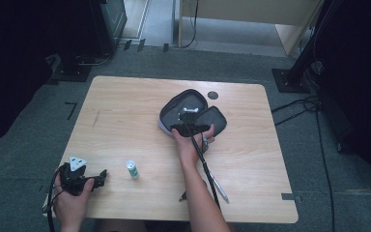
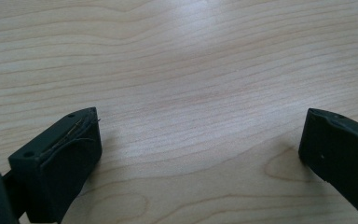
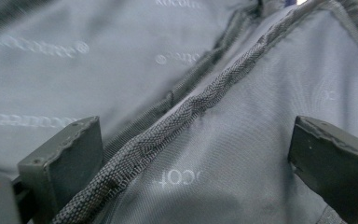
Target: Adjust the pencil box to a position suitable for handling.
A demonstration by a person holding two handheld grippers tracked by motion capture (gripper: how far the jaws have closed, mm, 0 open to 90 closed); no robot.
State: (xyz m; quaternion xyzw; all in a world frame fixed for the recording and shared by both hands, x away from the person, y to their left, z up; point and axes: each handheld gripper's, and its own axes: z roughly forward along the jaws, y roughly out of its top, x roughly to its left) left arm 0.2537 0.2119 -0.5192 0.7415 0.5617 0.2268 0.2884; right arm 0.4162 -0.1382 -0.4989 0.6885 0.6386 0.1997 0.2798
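Over at about 12 o'clock from centre on the surface (image 1: 125,101) sits the open black zip case (image 1: 183,108), both halves flopped open, and my right gripper (image 3: 193,154) is nosed right into it with jaws spread wide, nothing held. Its view looks onto smooth grey printed lining and a ridged woven seam binding (image 3: 177,121) running diagonally between the jaws. Biggest risk I can see: that fabric is slack and slippery, so closing now could pinch lining or snag the binding and drag the whole case instead of whatever I'm after inside; there's a small white bit (image 1: 190,110) in there that I can't make out. My left gripper (image 1: 96,178) is parked at 8 o'clock, jaws wide over bare pale wood grain. A little white-and-green tube (image 1: 132,168) stands just right of it, easy to knock over.
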